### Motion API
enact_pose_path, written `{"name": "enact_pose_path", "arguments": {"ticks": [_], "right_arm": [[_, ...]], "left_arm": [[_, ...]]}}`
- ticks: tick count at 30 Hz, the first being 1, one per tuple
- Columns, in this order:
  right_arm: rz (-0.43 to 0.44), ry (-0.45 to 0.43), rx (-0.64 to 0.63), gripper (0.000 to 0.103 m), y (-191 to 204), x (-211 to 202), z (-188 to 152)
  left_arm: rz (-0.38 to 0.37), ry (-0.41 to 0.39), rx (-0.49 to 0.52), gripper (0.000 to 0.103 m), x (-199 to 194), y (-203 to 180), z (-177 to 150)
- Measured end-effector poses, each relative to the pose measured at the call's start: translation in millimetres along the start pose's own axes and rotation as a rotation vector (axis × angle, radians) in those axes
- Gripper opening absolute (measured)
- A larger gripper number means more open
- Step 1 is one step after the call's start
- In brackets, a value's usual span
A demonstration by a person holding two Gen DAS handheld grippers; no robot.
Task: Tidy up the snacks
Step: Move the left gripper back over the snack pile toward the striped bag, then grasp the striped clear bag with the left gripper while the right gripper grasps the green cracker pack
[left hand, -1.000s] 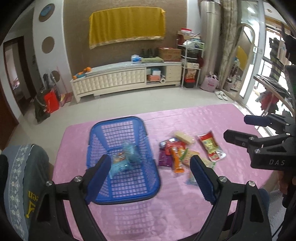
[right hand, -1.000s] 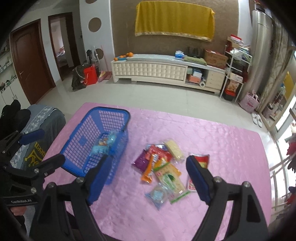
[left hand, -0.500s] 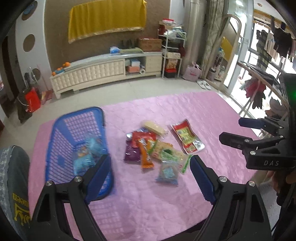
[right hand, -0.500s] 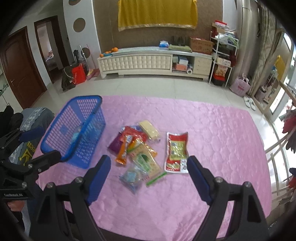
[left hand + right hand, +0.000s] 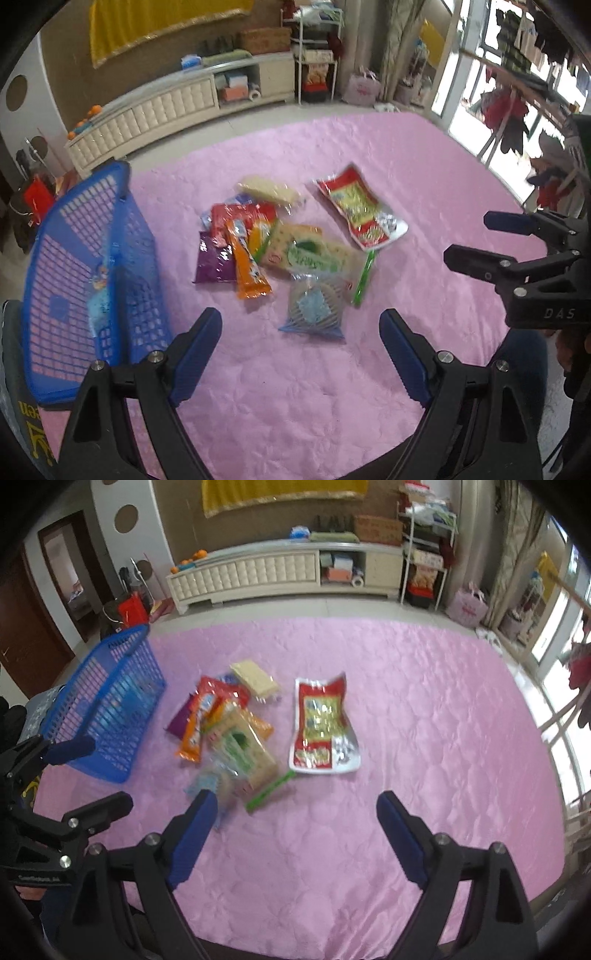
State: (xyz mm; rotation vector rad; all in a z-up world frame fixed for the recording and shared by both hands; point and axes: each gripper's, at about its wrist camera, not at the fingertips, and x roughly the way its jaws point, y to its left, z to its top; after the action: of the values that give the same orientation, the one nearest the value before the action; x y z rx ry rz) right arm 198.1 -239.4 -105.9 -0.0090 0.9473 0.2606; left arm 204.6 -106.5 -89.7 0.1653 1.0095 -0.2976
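A pile of snack packets lies on the pink tablecloth (image 5: 424,177): a red and yellow packet (image 5: 360,208) (image 5: 321,723), an orange packet (image 5: 247,266), a purple packet (image 5: 214,260), a pale cracker pack (image 5: 267,190), green-labelled packs (image 5: 314,254) and a clear blue packet (image 5: 312,310). A blue basket (image 5: 92,258) (image 5: 107,705) at the left holds a light-blue packet (image 5: 99,299). My left gripper (image 5: 301,341) is open and empty, just short of the clear blue packet. My right gripper (image 5: 297,823) is open and empty, in front of the pile.
A white low cabinet (image 5: 280,572) and shelving (image 5: 424,554) stand across the floor behind the table. A chair with grey fabric (image 5: 22,424) sits at the table's left. Windows and hanging clothes (image 5: 517,110) are at the right.
Both grippers have swung right, from the basket to the snack pile, and come closer to it. Both stay open and empty.
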Motion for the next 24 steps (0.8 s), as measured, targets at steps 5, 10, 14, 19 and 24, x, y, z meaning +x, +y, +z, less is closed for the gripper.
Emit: {"name": "enact_pose_path", "arguments": {"ticks": [5, 10, 14, 19, 24], "right_arm": [[-0.014, 0.043, 0.027, 0.091, -9, 30, -6], [-0.018, 0.069, 0.023, 0.091, -16, 52, -10], [-0.015, 0.095, 0.021, 0.091, -21, 68, -13], [-0.010, 0.106, 0.007, 0.091, -22, 80, -14], [-0.012, 0.116, 0.009, 0.091, -26, 87, -15]], "left_arm": [[-0.007, 0.064, 0.017, 0.086, 35, -2, 0], [-0.034, 0.126, 0.030, 0.086, 67, -5, 0], [-0.048, 0.170, 0.038, 0.086, 93, -7, 1], [-0.058, 0.192, 0.040, 0.086, 117, -9, 2], [-0.059, 0.213, 0.028, 0.073, 133, -9, 3]]}}
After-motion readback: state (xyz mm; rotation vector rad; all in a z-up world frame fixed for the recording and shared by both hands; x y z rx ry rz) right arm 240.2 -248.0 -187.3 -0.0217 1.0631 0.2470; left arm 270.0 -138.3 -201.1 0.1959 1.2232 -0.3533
